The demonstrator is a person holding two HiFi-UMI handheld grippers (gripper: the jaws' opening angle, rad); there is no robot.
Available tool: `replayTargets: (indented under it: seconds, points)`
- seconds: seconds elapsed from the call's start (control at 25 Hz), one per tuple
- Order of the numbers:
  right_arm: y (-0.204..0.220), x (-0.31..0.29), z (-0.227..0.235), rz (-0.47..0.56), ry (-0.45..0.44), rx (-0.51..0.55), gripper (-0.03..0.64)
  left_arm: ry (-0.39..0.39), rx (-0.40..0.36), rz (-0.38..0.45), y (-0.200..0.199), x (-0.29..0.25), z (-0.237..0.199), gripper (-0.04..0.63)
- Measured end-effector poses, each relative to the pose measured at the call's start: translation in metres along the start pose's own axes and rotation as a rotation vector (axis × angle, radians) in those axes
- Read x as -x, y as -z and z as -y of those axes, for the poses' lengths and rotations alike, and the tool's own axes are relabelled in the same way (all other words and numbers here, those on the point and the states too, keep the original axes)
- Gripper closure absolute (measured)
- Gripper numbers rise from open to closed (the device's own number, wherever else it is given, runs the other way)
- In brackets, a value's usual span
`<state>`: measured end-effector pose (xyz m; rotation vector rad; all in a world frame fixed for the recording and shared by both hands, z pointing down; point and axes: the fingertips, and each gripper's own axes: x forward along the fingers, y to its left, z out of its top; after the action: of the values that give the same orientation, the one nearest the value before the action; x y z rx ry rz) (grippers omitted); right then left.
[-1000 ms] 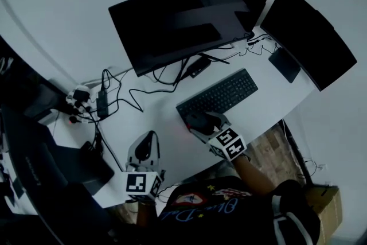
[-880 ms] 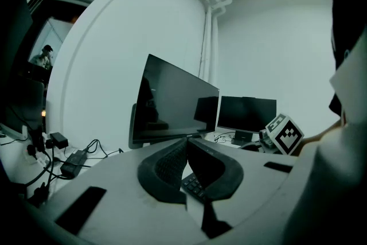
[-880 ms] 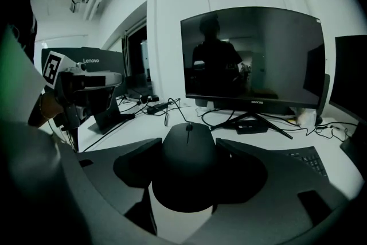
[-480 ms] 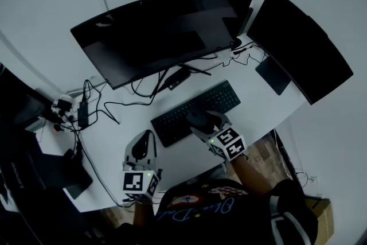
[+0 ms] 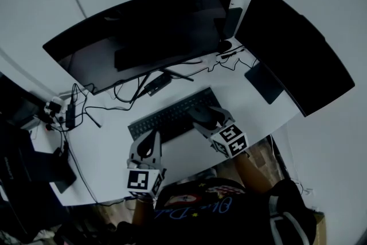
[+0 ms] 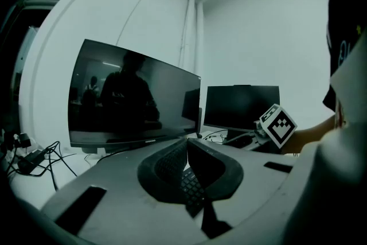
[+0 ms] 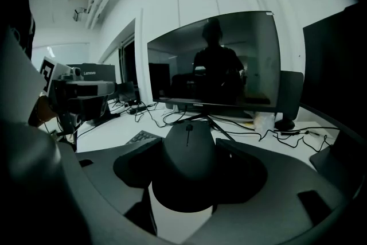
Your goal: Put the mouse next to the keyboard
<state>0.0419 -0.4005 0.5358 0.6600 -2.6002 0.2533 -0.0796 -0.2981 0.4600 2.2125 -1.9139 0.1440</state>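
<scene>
A black mouse (image 7: 189, 166) sits between the jaws of my right gripper (image 7: 189, 152), which is shut on it. In the head view the right gripper (image 5: 205, 116) holds the mouse (image 5: 209, 119) over the right end of the black keyboard (image 5: 166, 119) on the white desk (image 5: 184, 151). My left gripper (image 5: 151, 137) hovers at the keyboard's near left part. Its jaws (image 6: 186, 143) are shut with nothing in them, and keyboard keys (image 6: 192, 189) show below them.
A wide curved monitor (image 5: 143, 31) stands behind the keyboard and a second monitor (image 5: 289, 49) angles in at the right. Cables (image 5: 123, 92) and a power strip (image 5: 57, 107) lie at the back left. The desk's front edge runs just under both grippers.
Both grippers have moved rightward along the desk. The right one carried the mouse from the keyboard's left end to its right end. The left one now sits in front of the keyboard.
</scene>
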Motion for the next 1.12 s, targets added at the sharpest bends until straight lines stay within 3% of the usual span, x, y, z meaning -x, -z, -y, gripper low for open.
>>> replayTargets:
  seconds: [0.52,0.72,1.12]
  points:
    - [0.017,0.048,0.110,0.000,0.024,-0.007,0.345,-0.047,0.021,0.029,-0.013,-0.059,0.079,0.592]
    - [0.023,0.054,0.134,-0.001,0.012,-0.035,0.345,-0.078,0.007,0.021,-0.015,-0.071,0.093,0.592]
    - [0.037,0.042,0.171,-0.027,0.075,-0.047,0.345,-0.048,-0.013,-0.014,-0.024,-0.092,0.096,0.592]
